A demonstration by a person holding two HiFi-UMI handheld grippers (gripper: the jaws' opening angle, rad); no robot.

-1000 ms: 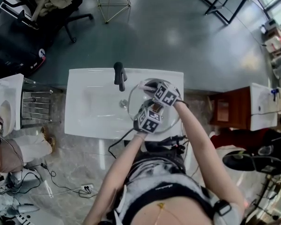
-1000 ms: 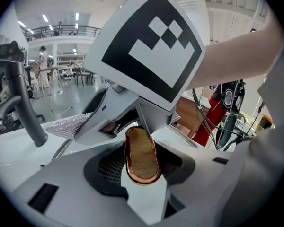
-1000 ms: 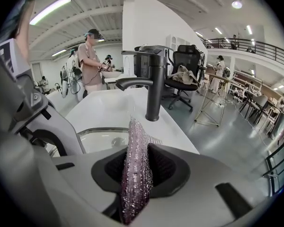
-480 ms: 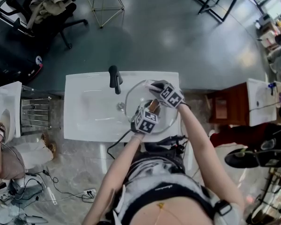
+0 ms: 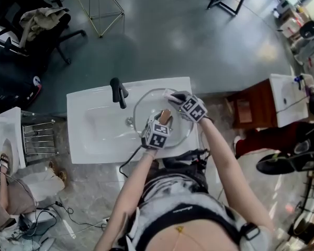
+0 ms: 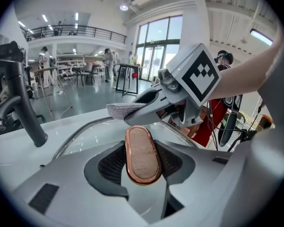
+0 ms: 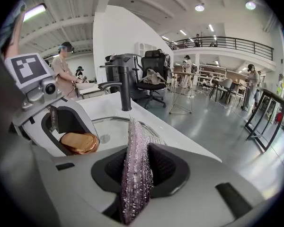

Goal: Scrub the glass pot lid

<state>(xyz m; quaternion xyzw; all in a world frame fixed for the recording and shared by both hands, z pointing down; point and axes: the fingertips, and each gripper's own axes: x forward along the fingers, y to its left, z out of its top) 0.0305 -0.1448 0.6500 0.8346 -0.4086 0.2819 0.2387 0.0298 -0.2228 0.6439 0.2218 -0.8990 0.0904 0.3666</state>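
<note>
The glass pot lid [image 5: 146,109] is held tilted over the white sink [image 5: 89,135]. My left gripper [image 5: 163,120] is shut on its handle [image 6: 143,154], an oval of wood with a copper rim; the lid's rim [image 6: 80,132] curves off beyond the jaws. My right gripper [image 5: 174,96] is shut on a silvery scrubbing cloth [image 7: 135,174], which stands on edge between its jaws. In the left gripper view the right gripper [image 6: 132,111] holds the cloth [image 6: 123,109] over the lid's far side. The right gripper view shows the left gripper [image 7: 68,126] and the handle [image 7: 79,142] at the left.
A black faucet [image 5: 118,91] stands at the back of the sink, left of the lid. The drain [image 5: 130,122] lies under the lid's left edge. A metal rack [image 5: 39,132] stands left of the sink, a brown stand [image 5: 248,111] to its right. Cables [image 5: 186,158] hang by the sink's front.
The right gripper has slid with the cloth across the lid's far side, away from the faucet, and rolled a little. The left gripper has kept its grip on the handle in place.
</note>
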